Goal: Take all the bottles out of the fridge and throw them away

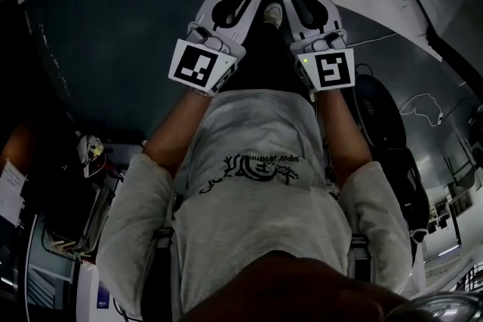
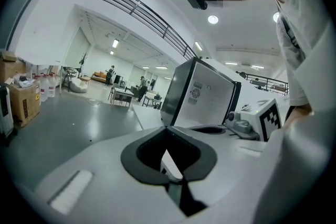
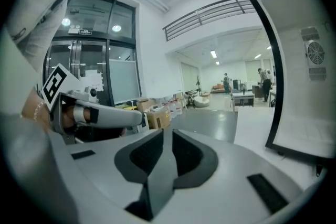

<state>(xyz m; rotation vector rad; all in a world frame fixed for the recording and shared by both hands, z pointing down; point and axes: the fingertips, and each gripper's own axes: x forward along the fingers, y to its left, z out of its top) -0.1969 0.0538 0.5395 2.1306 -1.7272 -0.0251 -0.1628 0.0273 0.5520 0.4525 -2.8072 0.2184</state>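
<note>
Side by side and both empty, left tongs (image 2: 167, 131) pressed together, right tongs (image 3: 168, 134) a slit apart; the white fridge (image 2: 210, 94) stands ahead toward frame right, nearer the right tongs, and no bottles show, likely inside it.

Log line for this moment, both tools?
left tool: shut, empty | right tool: narrowly open, empty | position: side by side ahead of person
</note>
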